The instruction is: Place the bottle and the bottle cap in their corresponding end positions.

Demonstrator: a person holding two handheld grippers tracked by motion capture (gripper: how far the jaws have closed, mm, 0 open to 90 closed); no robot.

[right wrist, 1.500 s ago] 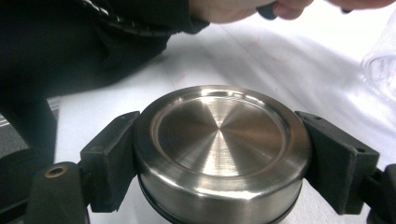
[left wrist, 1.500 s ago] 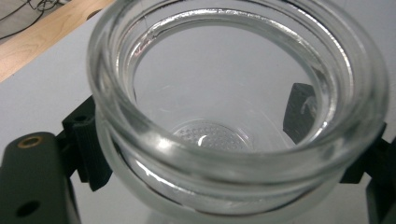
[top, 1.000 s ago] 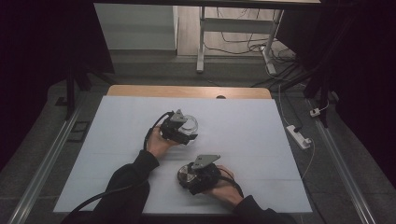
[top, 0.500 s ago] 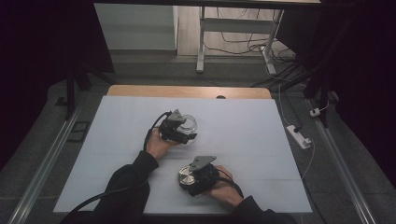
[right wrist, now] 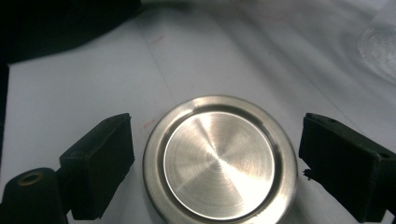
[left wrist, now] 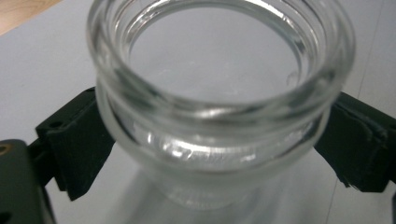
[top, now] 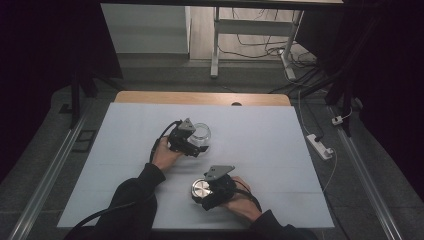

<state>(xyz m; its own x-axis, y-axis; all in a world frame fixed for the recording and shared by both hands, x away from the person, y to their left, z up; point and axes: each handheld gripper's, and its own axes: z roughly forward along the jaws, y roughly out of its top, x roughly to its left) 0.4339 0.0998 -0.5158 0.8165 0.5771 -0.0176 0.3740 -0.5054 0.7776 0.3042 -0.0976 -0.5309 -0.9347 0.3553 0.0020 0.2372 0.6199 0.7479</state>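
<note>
On white table (top: 280, 150): glass jar (top: 201, 135), metal lid (top: 200, 189); dark room.

1. Between the jaws of the left gripper (top: 196, 146) stands the glass jar (left wrist: 219, 98), filling the gap; the jaws have just been opening, and little slack shows on either side of its neck.
2. Beyond the jar the white table top (top: 260, 130) lies bare, so there is free passage ahead of and to the right of that gripper.
3. The metal lid (right wrist: 219, 161) lies flat between the jaws of the right gripper (top: 201, 191); these have also just been opening, and a narrow gap shows on each side.
4. A bare strip of table separates the two grippers.
5. To the left of the right gripper, the person's left sleeve (top: 132, 192) blocks the way.
</note>
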